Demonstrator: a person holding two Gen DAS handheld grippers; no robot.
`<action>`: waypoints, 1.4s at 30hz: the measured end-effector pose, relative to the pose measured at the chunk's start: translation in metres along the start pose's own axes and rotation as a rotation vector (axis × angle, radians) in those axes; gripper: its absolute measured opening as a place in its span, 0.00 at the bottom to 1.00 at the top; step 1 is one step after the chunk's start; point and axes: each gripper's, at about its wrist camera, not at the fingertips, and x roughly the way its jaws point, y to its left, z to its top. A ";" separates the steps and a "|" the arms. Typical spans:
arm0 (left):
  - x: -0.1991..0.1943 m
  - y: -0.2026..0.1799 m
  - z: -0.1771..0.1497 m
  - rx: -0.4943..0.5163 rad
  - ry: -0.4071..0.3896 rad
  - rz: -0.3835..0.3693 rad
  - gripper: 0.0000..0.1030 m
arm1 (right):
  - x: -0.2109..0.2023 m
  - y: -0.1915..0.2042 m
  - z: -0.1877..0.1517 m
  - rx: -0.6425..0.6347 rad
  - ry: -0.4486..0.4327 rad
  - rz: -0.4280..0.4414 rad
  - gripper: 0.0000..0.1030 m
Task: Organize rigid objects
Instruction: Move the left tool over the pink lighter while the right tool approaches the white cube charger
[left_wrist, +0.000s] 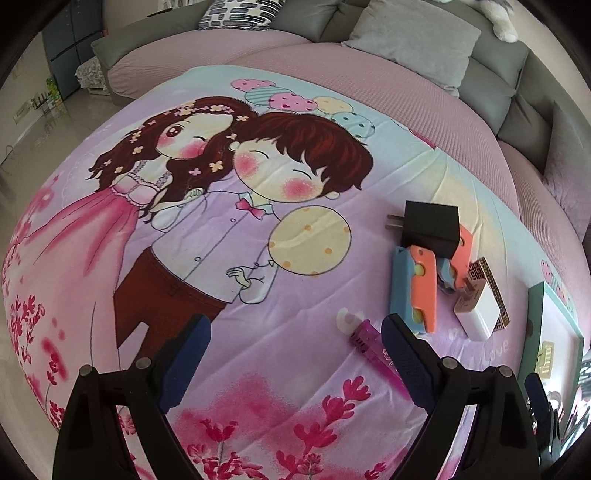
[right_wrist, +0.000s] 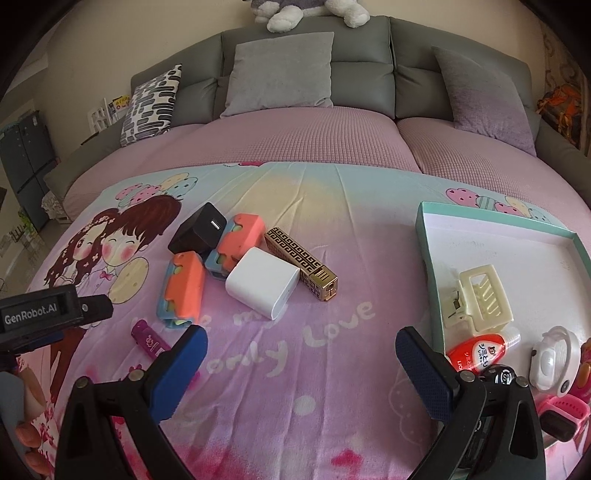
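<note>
A cluster of small objects lies on the cartoon bedsheet: a black charger (right_wrist: 197, 229) (left_wrist: 430, 227), two orange-and-blue toys (right_wrist: 181, 291) (right_wrist: 236, 243) (left_wrist: 415, 295), a white charger (right_wrist: 262, 282) (left_wrist: 478, 314), a gold patterned lighter (right_wrist: 301, 262) and a purple tube (right_wrist: 149, 339) (left_wrist: 373, 350). My left gripper (left_wrist: 295, 354) is open and empty, just left of the cluster. My right gripper (right_wrist: 301, 365) is open and empty, in front of the cluster. A teal tray (right_wrist: 428, 243) (left_wrist: 537, 325) at the right holds a cream hair clip (right_wrist: 480, 299), a red bottle (right_wrist: 480, 350) and a white round device (right_wrist: 554, 358).
The left gripper's body (right_wrist: 48, 314) shows at the left edge of the right wrist view. Grey cushions (right_wrist: 280, 70) and a patterned pillow (right_wrist: 151, 103) line the sofa back. A pink item (right_wrist: 565, 410) lies in the tray's near corner.
</note>
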 end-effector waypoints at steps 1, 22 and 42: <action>0.002 -0.002 -0.001 0.013 0.008 -0.007 0.91 | -0.001 -0.001 0.001 0.005 -0.003 -0.001 1.00; 0.011 -0.047 -0.031 0.326 0.092 -0.049 0.91 | -0.019 -0.027 0.008 0.107 -0.048 -0.037 1.00; 0.029 -0.075 -0.047 0.418 0.099 -0.037 0.92 | -0.016 -0.026 0.006 0.106 -0.031 -0.040 1.00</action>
